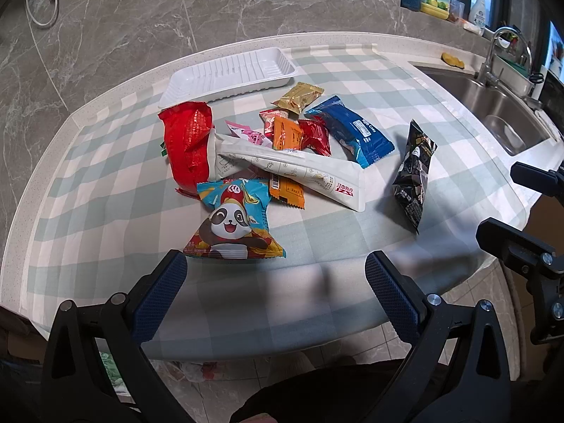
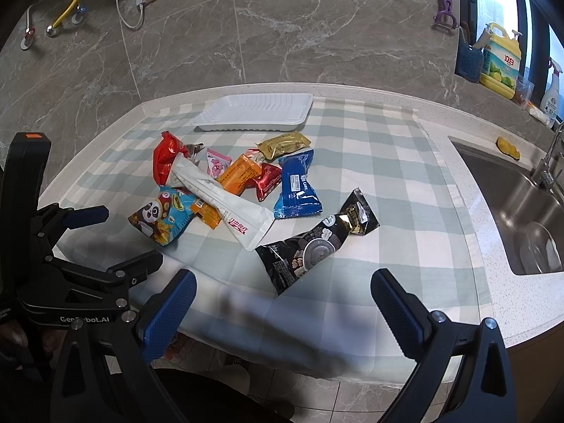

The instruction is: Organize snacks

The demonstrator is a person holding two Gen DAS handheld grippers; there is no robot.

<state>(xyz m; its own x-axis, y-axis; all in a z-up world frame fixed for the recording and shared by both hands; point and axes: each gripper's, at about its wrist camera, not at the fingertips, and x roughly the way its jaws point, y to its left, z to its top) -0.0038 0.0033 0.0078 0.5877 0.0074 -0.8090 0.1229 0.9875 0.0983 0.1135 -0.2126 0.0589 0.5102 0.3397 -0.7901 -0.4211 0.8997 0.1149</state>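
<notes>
Two grippers, left (image 1: 276,275) and right (image 2: 283,290), hover with jaws released and empty over the counter (image 2: 440,120), snacks (image 1: 278,151) heaped before an empty tray (image 1: 176,84).

Home kitchen: steel sink (image 2: 521,211), faucet (image 1: 493,53), dish soap bottle (image 2: 500,60), marble-tiled wall (image 2: 299,24).

The left gripper (image 1: 276,275) hovers over the near edge of the surface (image 1: 105,232), its blue-padded fingers (image 1: 160,296) wide apart and holding nothing. Just beyond them lies a panda snack bag (image 1: 234,225), partly on an orange packet (image 1: 287,190). A long white pouch (image 1: 299,172) lies across the pile, touching a red bag (image 1: 187,144). A blue packet (image 1: 352,130) and a black bag (image 1: 414,176) lie toward the right edge. A white tray (image 1: 229,74), empty, stands near the far edge.
</notes>
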